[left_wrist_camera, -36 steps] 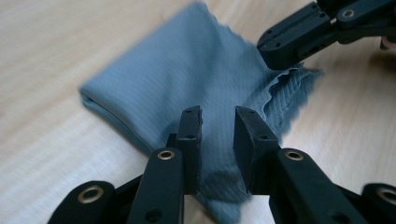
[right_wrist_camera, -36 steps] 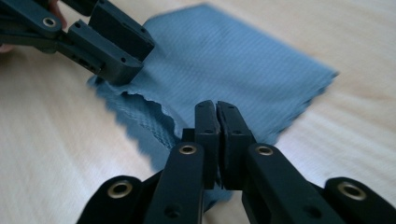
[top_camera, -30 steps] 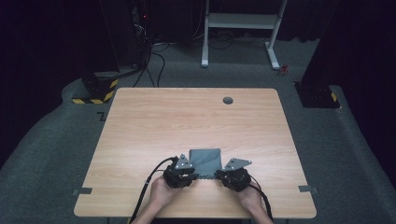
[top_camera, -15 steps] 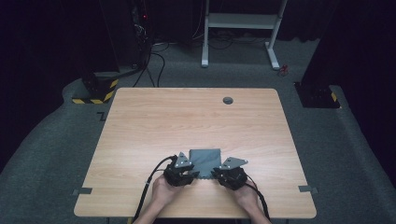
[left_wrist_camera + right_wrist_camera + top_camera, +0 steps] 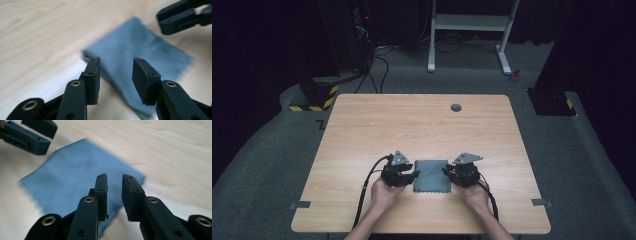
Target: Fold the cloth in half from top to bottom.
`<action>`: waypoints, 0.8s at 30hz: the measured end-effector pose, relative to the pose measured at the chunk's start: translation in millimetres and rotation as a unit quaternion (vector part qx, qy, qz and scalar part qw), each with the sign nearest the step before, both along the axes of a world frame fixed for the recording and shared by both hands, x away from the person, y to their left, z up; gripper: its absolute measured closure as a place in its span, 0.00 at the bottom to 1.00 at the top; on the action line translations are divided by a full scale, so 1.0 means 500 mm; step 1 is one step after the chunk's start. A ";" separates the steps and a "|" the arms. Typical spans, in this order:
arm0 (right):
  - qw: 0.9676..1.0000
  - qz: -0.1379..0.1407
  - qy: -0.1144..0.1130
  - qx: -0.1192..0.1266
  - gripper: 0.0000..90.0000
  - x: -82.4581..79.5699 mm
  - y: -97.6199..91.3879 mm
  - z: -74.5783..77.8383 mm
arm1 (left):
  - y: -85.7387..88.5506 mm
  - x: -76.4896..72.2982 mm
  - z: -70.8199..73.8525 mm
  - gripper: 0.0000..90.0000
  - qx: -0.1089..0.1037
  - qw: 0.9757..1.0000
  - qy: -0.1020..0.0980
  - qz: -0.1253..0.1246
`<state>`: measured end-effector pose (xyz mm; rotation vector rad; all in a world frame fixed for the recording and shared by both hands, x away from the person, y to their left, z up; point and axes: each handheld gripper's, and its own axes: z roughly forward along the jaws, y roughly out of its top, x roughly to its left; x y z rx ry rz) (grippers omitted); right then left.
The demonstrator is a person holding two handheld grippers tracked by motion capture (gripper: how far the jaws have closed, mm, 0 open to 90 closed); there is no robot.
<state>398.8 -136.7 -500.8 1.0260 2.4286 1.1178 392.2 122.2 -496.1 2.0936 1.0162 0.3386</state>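
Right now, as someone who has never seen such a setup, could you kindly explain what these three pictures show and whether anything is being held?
No robot here: a person holds a hand tool with two black jaws in each hand. The high view looks down from above the person's side of the wooden table; the left gripper and the right gripper sit either side of a folded blue-grey cloth.

The other two pictures come from small cameras riding on the tools, looking along their jaws. In the left gripper view, the left gripper stands open above the cloth, with the other tool at the top right. In the right gripper view, the right gripper shows a narrower gap, also empty.

Both pairs of jaws have just been opening. Nothing is held; the cloth lies flat. A small dark round fitting sits near the table's far edge.
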 end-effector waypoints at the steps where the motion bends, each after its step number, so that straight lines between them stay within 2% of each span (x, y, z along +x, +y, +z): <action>1: 1.000 -0.008 0.001 0.001 0.82 0.012 0.001 -0.001 | -0.004 0.013 -0.002 0.64 0.003 1.000 0.006 0.006; 3: 1.000 -0.025 0.004 0.004 0.81 0.031 0.005 -0.004 | -0.015 0.036 -0.007 0.64 0.008 1.000 0.014 0.013; 6: 0.999 -0.048 0.011 0.003 0.80 0.051 0.010 -0.009 | -0.028 0.063 -0.014 0.63 0.027 0.999 0.017 0.025; 8: 0.998 -0.054 0.015 -0.001 0.80 0.062 0.012 -0.014 | -0.029 0.074 -0.017 0.63 0.030 0.999 0.017 0.032; 13: 0.998 -0.056 0.028 -0.013 0.78 0.074 0.018 -0.024 | -0.031 0.082 -0.024 0.64 0.062 0.997 0.018 0.032; 15: 0.998 -0.053 0.033 -0.021 0.78 0.079 0.018 -0.030 | -0.033 0.082 -0.028 0.65 0.064 0.997 0.021 0.026; 17: 0.998 -0.049 0.033 -0.020 0.80 0.080 0.017 -0.031 | -0.031 0.084 -0.028 0.69 0.057 0.998 0.025 0.020; 19: 0.998 -0.035 0.036 -0.022 0.88 0.083 0.017 -0.030 | -0.028 0.086 -0.028 0.74 0.048 0.998 0.032 0.010; 20: 0.998 -0.027 0.043 -0.021 0.94 0.086 0.018 -0.028 | -0.028 0.086 -0.028 0.79 0.045 0.998 0.035 0.005; 24: 0.998 -0.019 0.041 -0.034 0.97 0.086 0.022 -0.024 | -0.032 0.089 -0.025 0.93 0.041 0.998 0.049 -0.006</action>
